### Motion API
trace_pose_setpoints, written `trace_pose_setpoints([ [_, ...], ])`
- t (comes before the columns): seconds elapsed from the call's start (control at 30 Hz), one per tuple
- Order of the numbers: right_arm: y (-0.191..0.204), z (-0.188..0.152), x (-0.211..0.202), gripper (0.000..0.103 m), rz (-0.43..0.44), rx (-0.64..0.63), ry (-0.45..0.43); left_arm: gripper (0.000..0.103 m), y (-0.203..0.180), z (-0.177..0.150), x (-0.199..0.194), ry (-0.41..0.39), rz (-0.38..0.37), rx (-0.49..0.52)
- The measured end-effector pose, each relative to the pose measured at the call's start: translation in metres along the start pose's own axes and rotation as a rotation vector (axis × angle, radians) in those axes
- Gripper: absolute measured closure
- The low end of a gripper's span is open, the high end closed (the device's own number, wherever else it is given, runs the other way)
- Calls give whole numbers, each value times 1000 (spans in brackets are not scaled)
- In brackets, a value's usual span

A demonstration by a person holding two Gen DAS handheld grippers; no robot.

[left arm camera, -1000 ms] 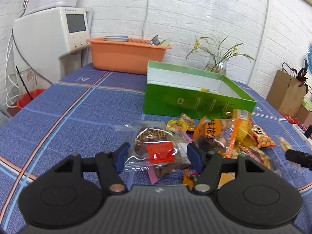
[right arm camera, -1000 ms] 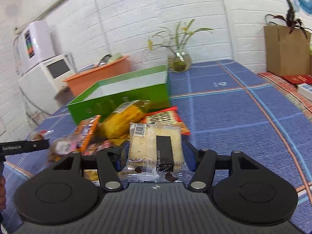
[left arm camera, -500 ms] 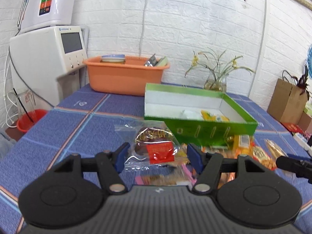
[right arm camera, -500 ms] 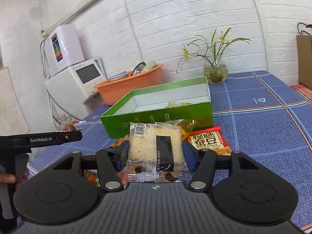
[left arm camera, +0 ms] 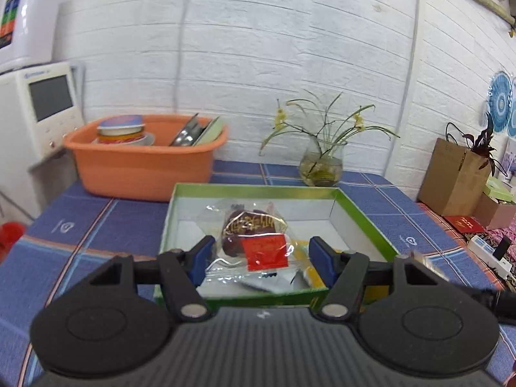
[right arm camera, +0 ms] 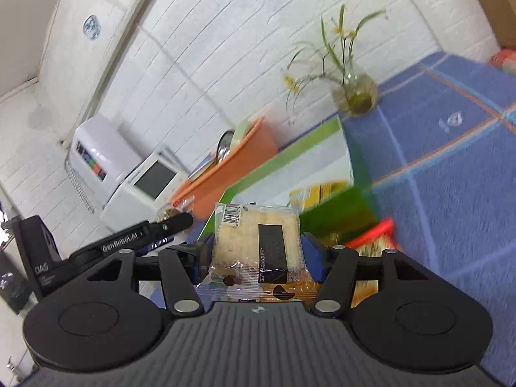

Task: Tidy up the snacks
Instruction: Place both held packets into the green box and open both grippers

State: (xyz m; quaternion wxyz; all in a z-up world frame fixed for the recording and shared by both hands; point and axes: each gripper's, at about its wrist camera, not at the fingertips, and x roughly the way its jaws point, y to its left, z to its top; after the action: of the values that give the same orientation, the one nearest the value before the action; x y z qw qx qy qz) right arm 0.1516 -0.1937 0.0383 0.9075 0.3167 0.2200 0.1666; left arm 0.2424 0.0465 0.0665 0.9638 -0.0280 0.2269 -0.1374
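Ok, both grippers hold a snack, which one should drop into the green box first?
Probably left: the left gripper holds its clear packet over the green box, while the right gripper's cracker pack looks short of it.

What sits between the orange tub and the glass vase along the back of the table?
Nothing: in the left wrist view only bare blue tablecloth separates the orange tub from the glass vase; the green box lies nearer the camera.

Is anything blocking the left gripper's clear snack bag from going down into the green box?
Nothing visible: the clear snack bag hangs over the open green box, whose floor beneath shows only a few flat packets.
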Motion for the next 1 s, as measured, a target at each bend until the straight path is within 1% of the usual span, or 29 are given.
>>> trace_pose_setpoints([
  [0.07,1,16,4,7,-38,-48,-45,37,-5,6,11,-9,14,28],
  [0.13,5,29,11,7,-95,-127,-102,37,-7,10,22,-17,46,45],
  [0.2,10,35,20,7,-124,-196,-165,37,-3,8,32,-21,67,21],
  [0.27,11,36,30,7,-107,-272,-255,37,6,2,43,-10,49,-27],
  [0.3,15,35,36,7,-118,-318,-278,37,6,2,50,24,41,-21],
  [0.33,19,35,45,7,-145,-372,-291,37,7,1,55,32,36,-6],
  [0.37,23,33,54,7,-172,-407,-285,41,6,-1,58,30,40,9],
  [0.4,26,34,66,7,-196,-421,-265,43,6,-3,61,38,47,25],
  [0.53,17,27,96,7,-185,-354,-155,43,16,-7,72,74,60,7],
  [0.63,12,20,112,7,-207,-369,-89,43,21,-9,75,82,87,4],
  [0.7,9,18,116,6,-232,-386,-79,43,23,-8,74,84,81,-4],
  [0.73,8,17,117,4,-240,-389,-75,41,23,-8,73,82,79,-4],
  [0.8,8,16,121,2,-234,-385,-39,28,21,-7,71,77,88,2],
  [0.87,7,15,122,1,-216,-374,-3,18,17,-8,67,64,93,28],
  [0.93,8,15,119,1,-209,-357,-11,14,14,-9,61,57,105,46],
  [1.0,10,16,114,0,-194,-352,-33,3,15,-9,54,44,113,38],
])
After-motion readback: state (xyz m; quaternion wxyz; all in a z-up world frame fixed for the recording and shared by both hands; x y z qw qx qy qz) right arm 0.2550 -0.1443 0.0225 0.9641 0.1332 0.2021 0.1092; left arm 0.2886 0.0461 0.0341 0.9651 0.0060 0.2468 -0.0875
